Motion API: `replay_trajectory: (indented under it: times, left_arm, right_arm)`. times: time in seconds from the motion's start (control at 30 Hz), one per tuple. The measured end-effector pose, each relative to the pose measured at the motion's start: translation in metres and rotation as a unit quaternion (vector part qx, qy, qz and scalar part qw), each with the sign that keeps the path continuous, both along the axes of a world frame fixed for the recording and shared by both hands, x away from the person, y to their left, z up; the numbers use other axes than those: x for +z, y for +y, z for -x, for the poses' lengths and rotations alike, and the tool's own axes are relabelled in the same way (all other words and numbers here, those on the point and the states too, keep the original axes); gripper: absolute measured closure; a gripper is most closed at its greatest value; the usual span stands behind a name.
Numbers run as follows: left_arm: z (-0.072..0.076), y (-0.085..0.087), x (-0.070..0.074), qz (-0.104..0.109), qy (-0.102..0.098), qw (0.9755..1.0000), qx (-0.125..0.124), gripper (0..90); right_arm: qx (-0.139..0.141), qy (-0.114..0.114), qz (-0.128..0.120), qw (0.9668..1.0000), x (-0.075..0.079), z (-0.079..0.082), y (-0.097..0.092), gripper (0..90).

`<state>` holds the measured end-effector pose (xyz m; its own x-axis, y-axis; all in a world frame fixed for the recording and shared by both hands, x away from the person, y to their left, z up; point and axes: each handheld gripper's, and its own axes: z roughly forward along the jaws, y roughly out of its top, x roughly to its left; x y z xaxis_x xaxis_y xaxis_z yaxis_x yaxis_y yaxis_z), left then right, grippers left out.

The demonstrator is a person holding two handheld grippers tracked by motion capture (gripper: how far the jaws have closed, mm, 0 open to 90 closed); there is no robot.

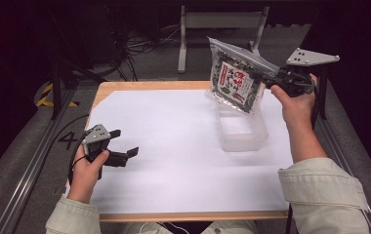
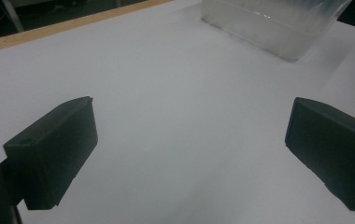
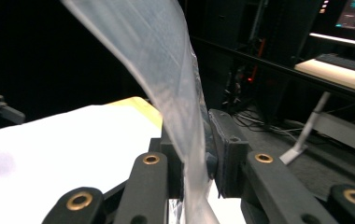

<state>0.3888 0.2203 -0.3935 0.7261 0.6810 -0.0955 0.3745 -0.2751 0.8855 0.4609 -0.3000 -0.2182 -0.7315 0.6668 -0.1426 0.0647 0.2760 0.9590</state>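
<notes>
White sheet [image 1: 174, 146] bare, passable; clear tub [image 1: 242, 132] blocks right side

I am wearing a pale beige work jacket, its sleeves showing folded cuffs at both wrists. My left gripper [image 1: 123, 143] is showing a black body, a grey three-cornered plate on top and a thin black cable trailing near my wrist; its two jaws are looking like blocky matte black pads. My right gripper [image 1: 267, 74] is wearing the same grey plate, and its black linkage arms are carrying brass-coloured pivot rings.
</notes>
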Motion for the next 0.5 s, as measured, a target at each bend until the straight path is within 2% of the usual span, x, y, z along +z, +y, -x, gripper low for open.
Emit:
replay_trajectory:
  times: [0.3,0.4,0.5]
  left_arm:
    - [0.0,0.0,0.0,-0.001,-0.002,1.0,-0.007,3.3]
    - [0.0,0.0,0.001,0.001,-0.01,0.9999,-0.003,3.7]
    - [0.0,0.001,0.001,0.001,-0.009,1.0,-0.003,3.7]
  right_arm:
    - [-0.017,0.001,0.004,0.9998,-0.002,-0.004,-0.01,75.9]
    - [-0.022,0.003,0.006,0.9997,-0.003,-0.005,-0.013,75.9]
    - [-0.029,0.003,0.007,0.9996,-0.004,-0.005,-0.016,75.9]
